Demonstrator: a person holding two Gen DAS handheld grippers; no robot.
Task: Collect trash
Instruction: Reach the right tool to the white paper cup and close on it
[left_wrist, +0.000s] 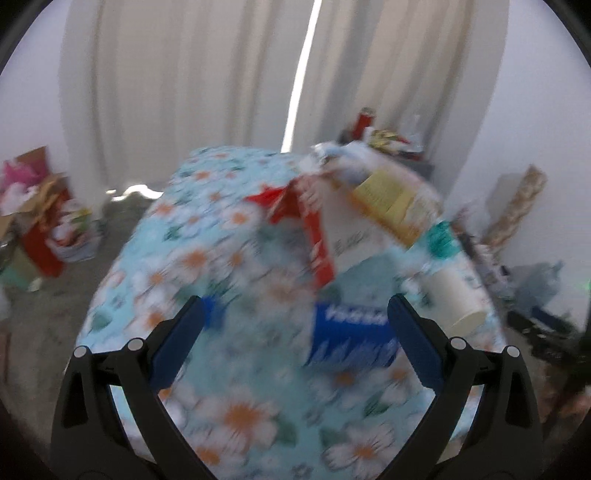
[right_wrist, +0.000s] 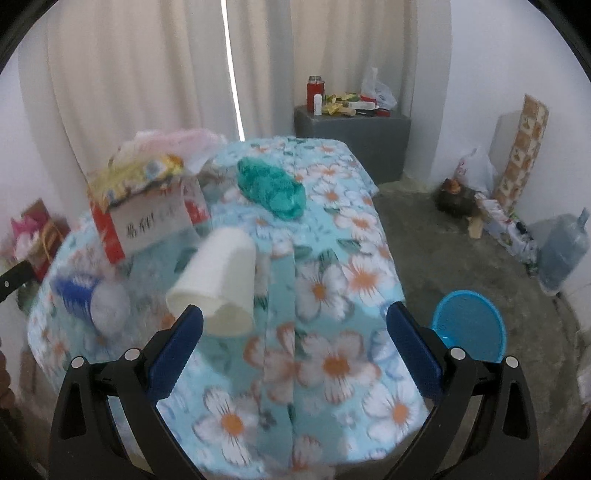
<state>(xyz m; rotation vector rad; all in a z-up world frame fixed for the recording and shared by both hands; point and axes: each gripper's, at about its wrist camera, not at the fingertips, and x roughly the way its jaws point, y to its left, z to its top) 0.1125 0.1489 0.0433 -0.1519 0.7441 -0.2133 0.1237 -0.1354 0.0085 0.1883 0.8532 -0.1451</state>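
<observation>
We see both grippers, left (left_wrist: 295, 314) and right (right_wrist: 294, 320), hover with fingers spread wide and empty over the floral table (right_wrist: 332, 369). A white paper cup (right_wrist: 218, 284) lies tipped beside a blue cup (right_wrist: 79, 295); motion blur smears the red-and-white box (left_wrist: 332, 229) lettering.

The near part of the desk (right_wrist: 332, 369) is bare flowered cloth, open room under the right tool (right_wrist: 294, 325), whose jaws stand wide apart. Farther in, a white paper cup (right_wrist: 221, 284) lies on its side by the left finger, a blue cup (right_wrist: 79, 291) left of it, and a red-and-white box (right_wrist: 147, 218) and green wad (right_wrist: 271, 186) crowd the back. A blue bin (right_wrist: 467, 325) stands on the floor beside the right edge.
</observation>
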